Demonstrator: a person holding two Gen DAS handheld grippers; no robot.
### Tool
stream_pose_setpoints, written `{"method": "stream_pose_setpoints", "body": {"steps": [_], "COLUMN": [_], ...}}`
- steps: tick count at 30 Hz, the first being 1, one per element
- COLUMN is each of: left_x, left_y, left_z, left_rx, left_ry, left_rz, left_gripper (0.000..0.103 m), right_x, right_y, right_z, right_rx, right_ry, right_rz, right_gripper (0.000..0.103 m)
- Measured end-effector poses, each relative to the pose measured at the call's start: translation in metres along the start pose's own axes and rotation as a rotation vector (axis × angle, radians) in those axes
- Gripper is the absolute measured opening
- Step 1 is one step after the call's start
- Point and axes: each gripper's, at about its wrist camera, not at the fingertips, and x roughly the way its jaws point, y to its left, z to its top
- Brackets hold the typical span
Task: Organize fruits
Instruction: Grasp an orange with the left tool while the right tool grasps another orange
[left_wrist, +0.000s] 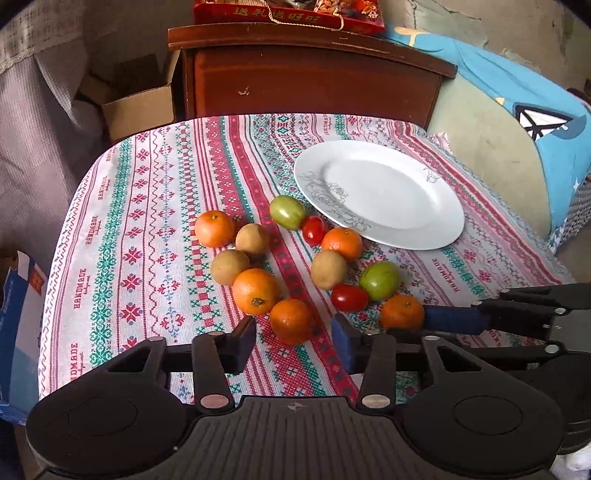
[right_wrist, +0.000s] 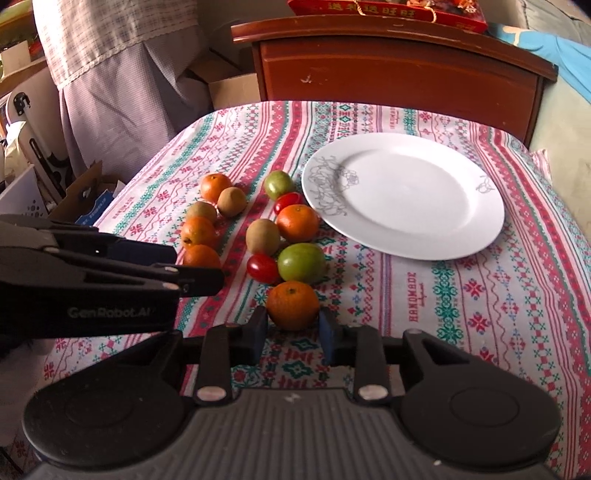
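1. The left gripper (left_wrist: 293, 341) hovered low over the table (left_wrist: 155, 229), its jaws set wide to either side of the nearest orange (left_wrist: 291, 320) in the left-hand group; the fruit lay between the finger tips, apart from both.
2. The right gripper (right_wrist: 293, 332) framed another orange (right_wrist: 293, 305) at the near end of the right-hand group, its jaws spread to about the fruit's width, the pads just beside its flanks; whether they touched it could not be told.
3. In the left wrist view, that same orange sat against the tip of the right gripper's blue finger pad (left_wrist: 454, 319), which reached in level from the right edge.
4. In the right wrist view, the left gripper entered level from the left edge, its fingers stretched toward the left-hand oranges.
5. The fruit lay in two loose lines on the patterned tablecloth (right_wrist: 443, 295): oranges and brown kiwifruit (left_wrist: 229, 266) on the left; green tomatoes (left_wrist: 379, 280), red cherry tomatoes (left_wrist: 349, 297), an orange and a kiwifruit on the right.
6. A white plate (right_wrist: 461, 236) with a grey floral print stood just beyond the right-hand line, nothing on it.
7. A dark wooden cabinet (left_wrist: 314, 81) stood behind the table.
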Motion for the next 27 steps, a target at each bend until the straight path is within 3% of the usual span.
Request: {"method": "stream_pose_setpoints", "body": {"steps": [13,17,27], "left_x": [0.011,0.013,-0.007], "left_y": [-0.008,-0.011,-0.015], "left_z": [-0.006,-0.006,-0.003], "left_rx": [0.055,0.08,0.072], "left_ry": [-0.022,-0.04,-0.092], "left_rz": [0.036,0.03,0.005], "left_gripper": [0.036,0.024,0.024], "right_x": [0.003,0.003,-0.007], "right_y": [-0.005,-0.005,-0.005], "right_z": [0.001,0.001,0.004], "right_rx": [0.045,0.041,0.047], "right_ry": [-0.009,-0.013,-0.027], "right_rz": [-0.002,-0.002,-0.003], "right_gripper": [0.031,0.032,0.03]}}
